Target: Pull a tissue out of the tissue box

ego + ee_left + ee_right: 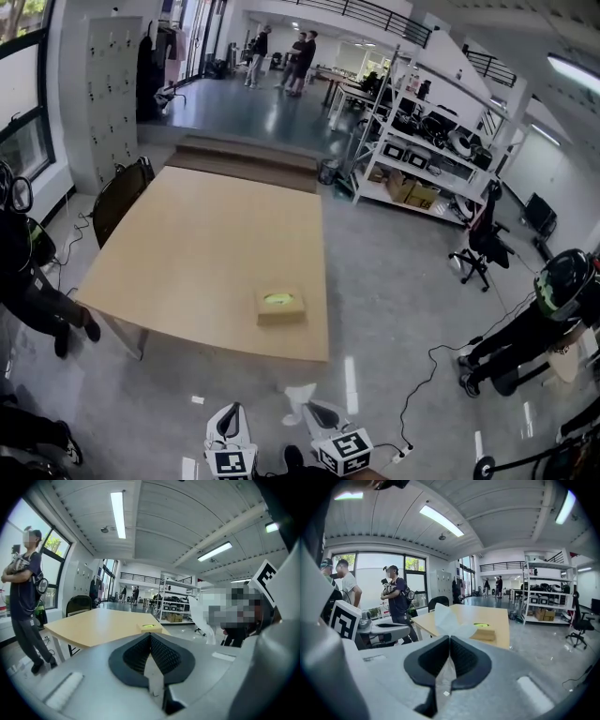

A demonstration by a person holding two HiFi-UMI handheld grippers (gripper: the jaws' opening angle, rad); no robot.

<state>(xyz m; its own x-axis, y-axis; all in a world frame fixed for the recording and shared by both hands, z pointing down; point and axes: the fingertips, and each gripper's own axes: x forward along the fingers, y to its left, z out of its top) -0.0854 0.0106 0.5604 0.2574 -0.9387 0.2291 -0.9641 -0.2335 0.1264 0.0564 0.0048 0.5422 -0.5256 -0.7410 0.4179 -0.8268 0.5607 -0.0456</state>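
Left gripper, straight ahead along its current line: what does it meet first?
Most likely the tissue box on the table, which lines up right over the left gripper's tips; nothing shows between, though depth is hard to judge.

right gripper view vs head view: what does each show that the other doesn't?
Only the right gripper view: the right claw seen up close, shut on the tissue.
Only the head view: the whole table from above, with both claws short of its near edge, over the floor.
Both: the tissue, the tissue box near the table's corner, the left claw and the shelving rack.
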